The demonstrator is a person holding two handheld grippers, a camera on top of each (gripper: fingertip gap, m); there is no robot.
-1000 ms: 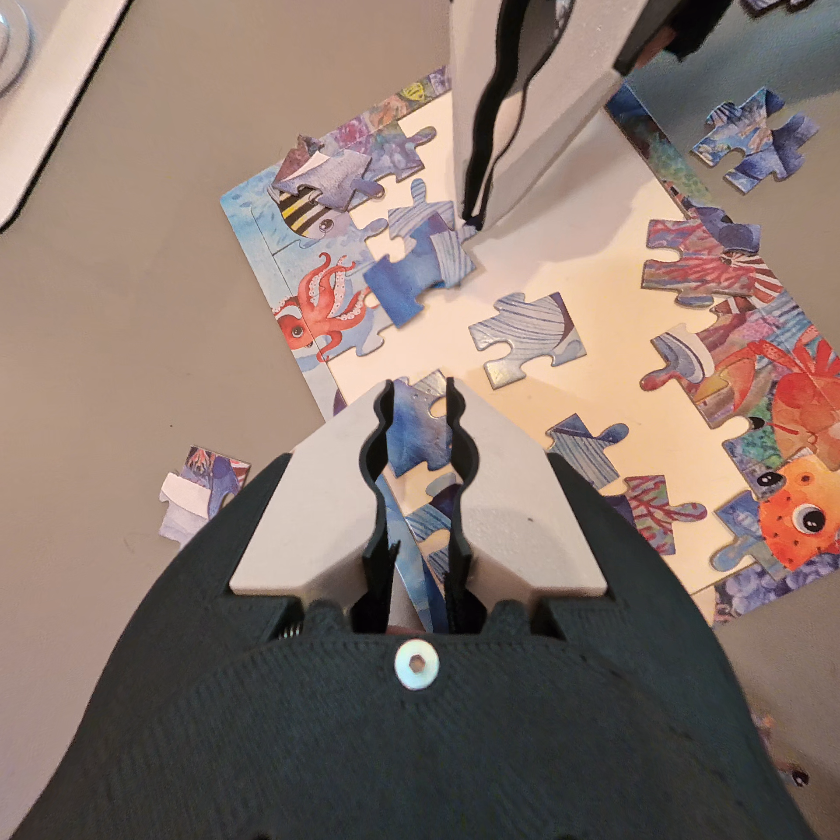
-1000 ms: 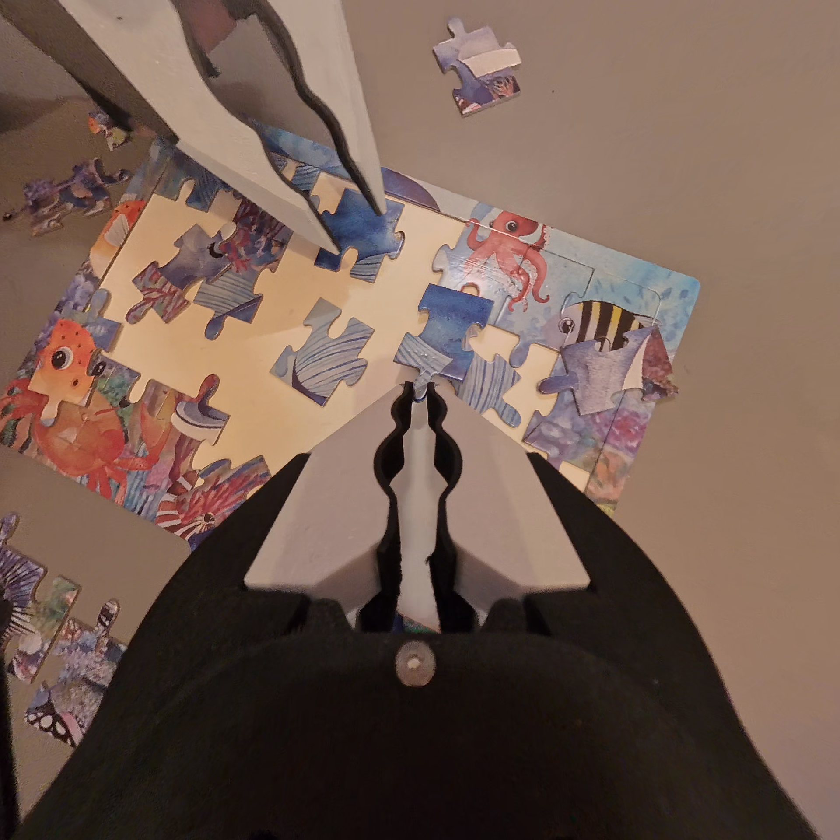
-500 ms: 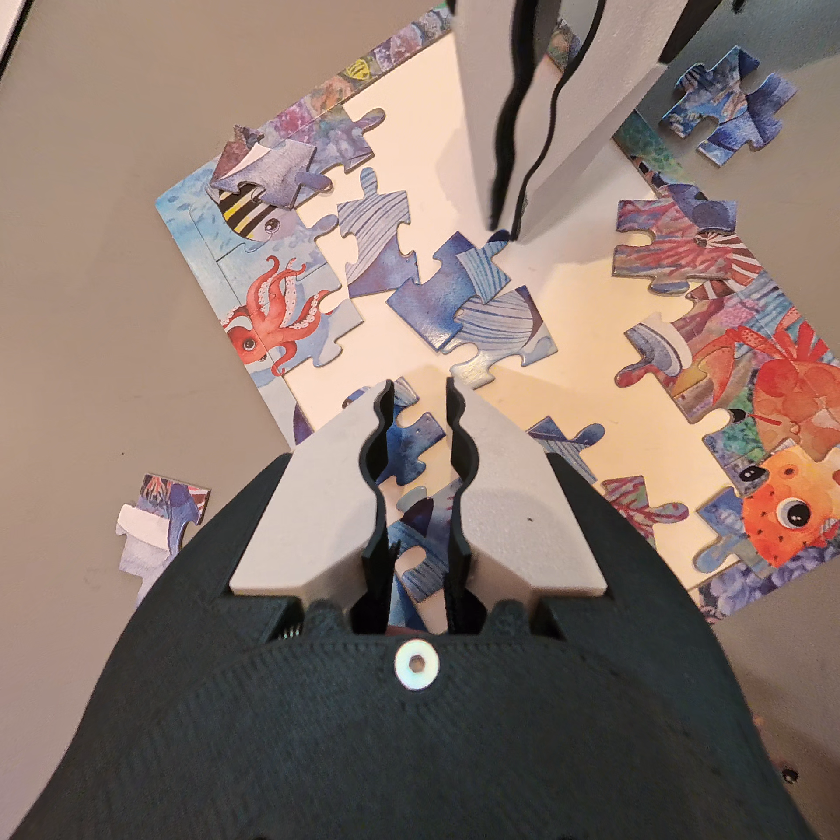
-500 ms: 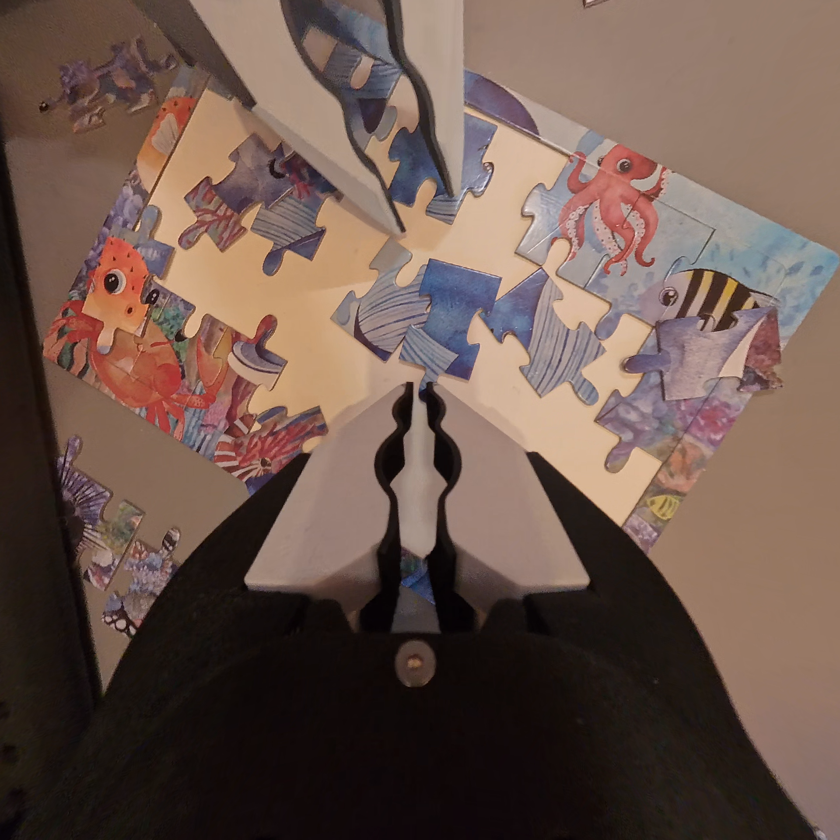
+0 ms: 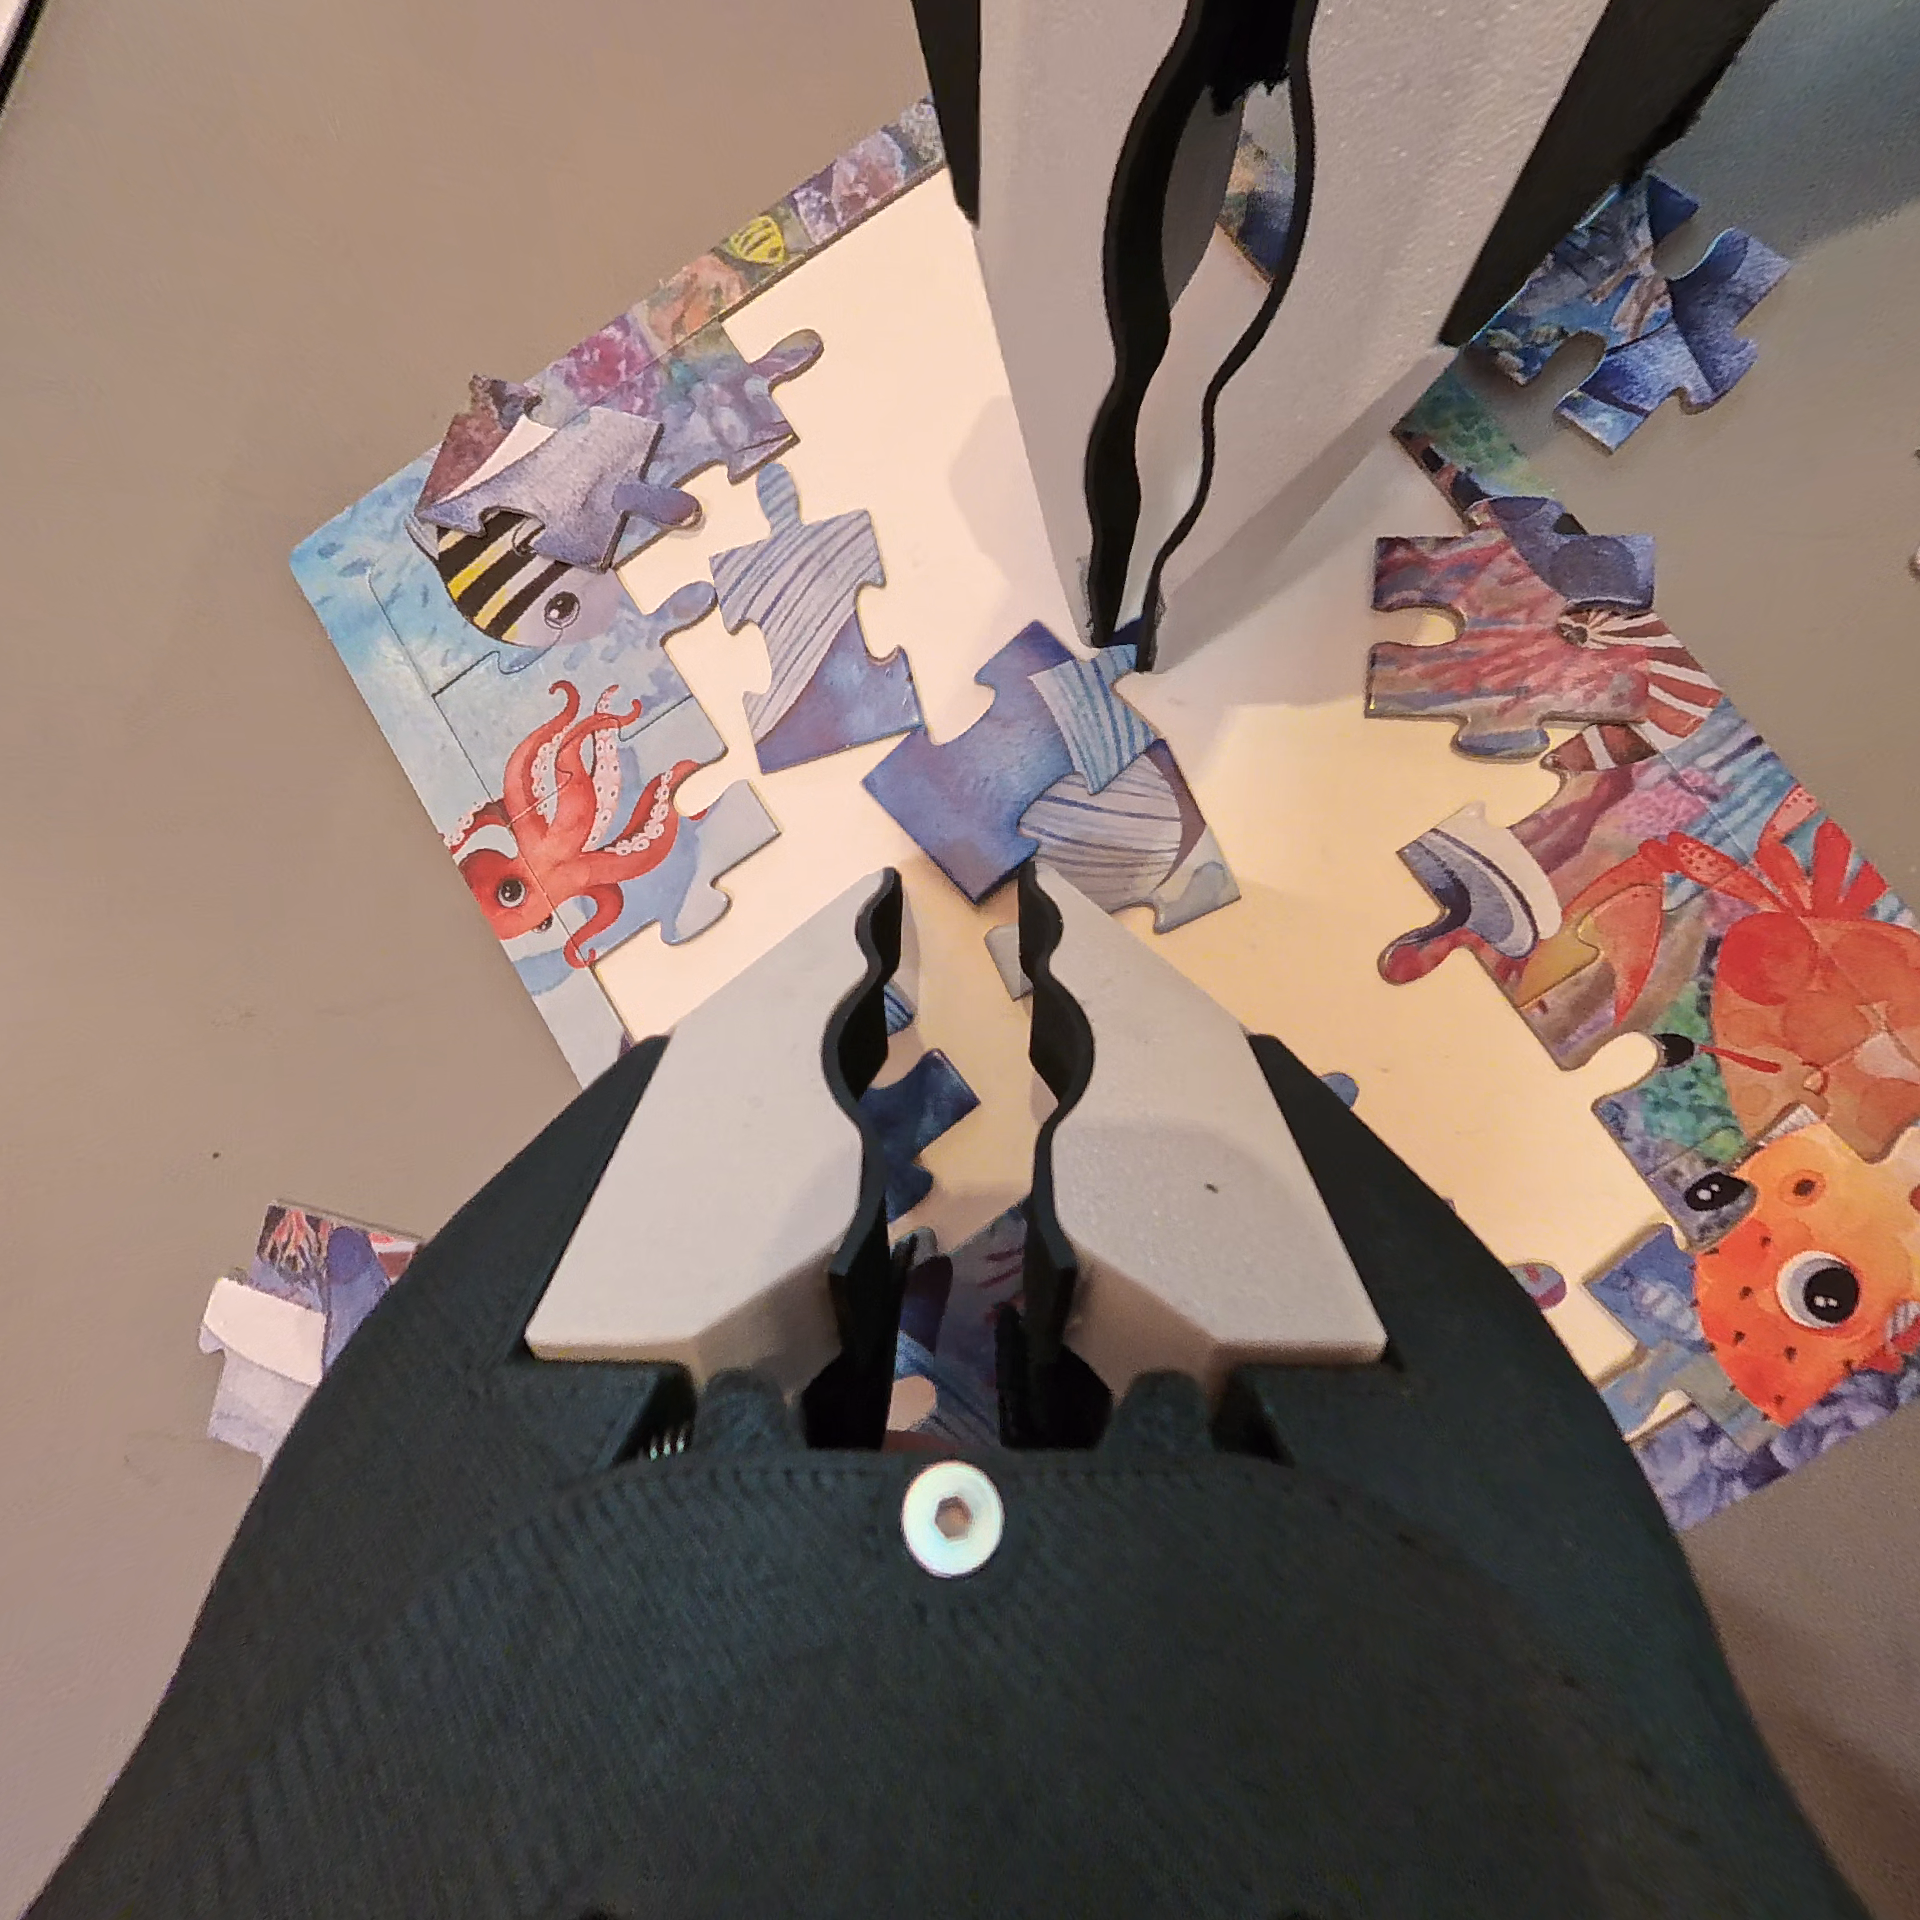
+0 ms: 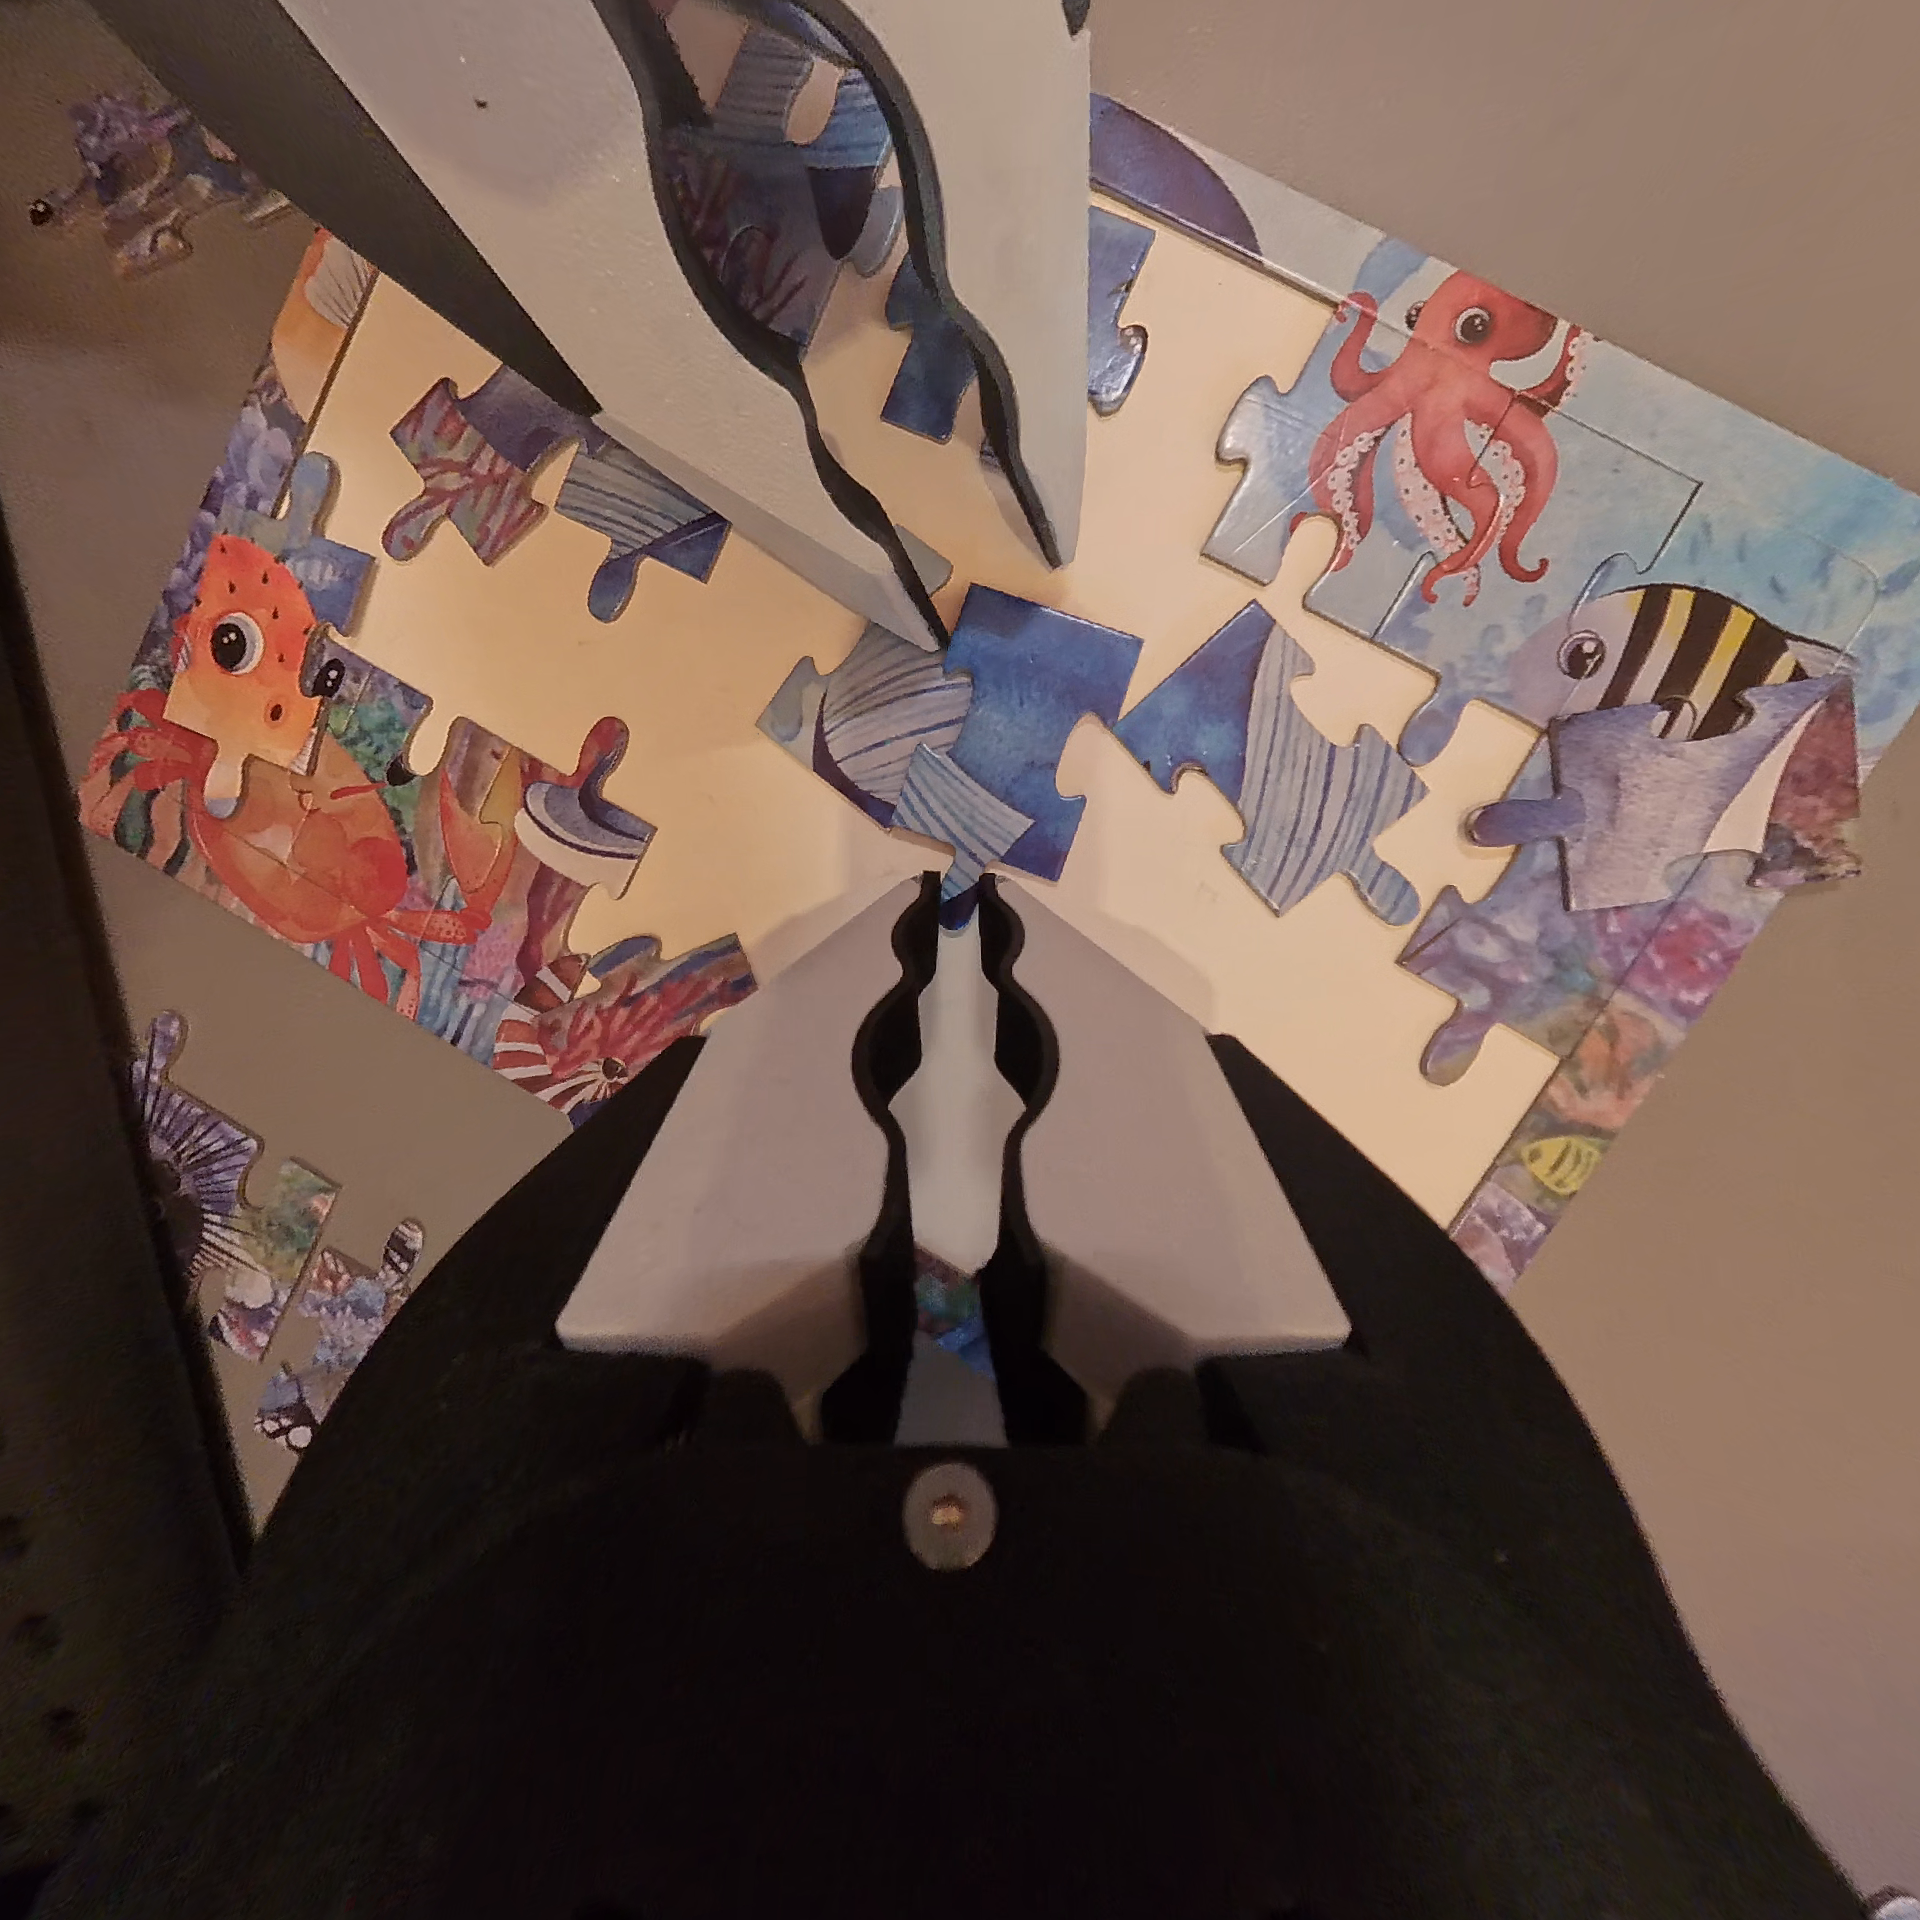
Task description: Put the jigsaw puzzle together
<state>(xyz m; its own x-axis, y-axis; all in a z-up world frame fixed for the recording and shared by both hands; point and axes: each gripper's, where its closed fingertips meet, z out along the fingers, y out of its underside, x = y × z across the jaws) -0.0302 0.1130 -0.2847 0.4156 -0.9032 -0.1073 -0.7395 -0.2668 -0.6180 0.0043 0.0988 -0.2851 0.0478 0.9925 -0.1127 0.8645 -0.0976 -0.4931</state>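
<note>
Left wrist view first: the left gripper (image 5: 958,904) sits at the lower centre of the frame, its jaws a narrow gap apart with nothing between them. Through the gap shows the cream puzzle tray (image 5: 935,416) with a dark blue piece (image 5: 914,1117) lying flat below the fingers. Just above the fingertips lies a blue piece (image 5: 987,790) overlapping a pale striped piece (image 5: 1127,842). At the top centre the right gripper (image 5: 1122,634) comes down with its tips at the upper corner of the blue piece; its jaws look nearly closed, and whether they pinch the piece I cannot tell. Left of it a striped blue-and-white piece (image 5: 810,634) lies loose on the tray. An octopus section (image 5: 582,810) and a striped fish (image 5: 509,582) are fitted at the left edge, a crab and orange fish (image 5: 1818,1039) at the right. A loose piece (image 5: 1631,322) lies on the grey table (image 5: 208,312) at upper right.

Right wrist view: the right gripper (image 6: 951,883) sits at centre, jaws a thin slit apart, tips at the lower edge of the blue piece (image 6: 1029,717), which overlaps the pale striped piece (image 6: 883,717) to its left. The left gripper (image 6: 997,592) enters from the upper left, jaws narrowly parted and empty. The striped blue-and-white piece (image 6: 1299,769) lies to the right.
</note>
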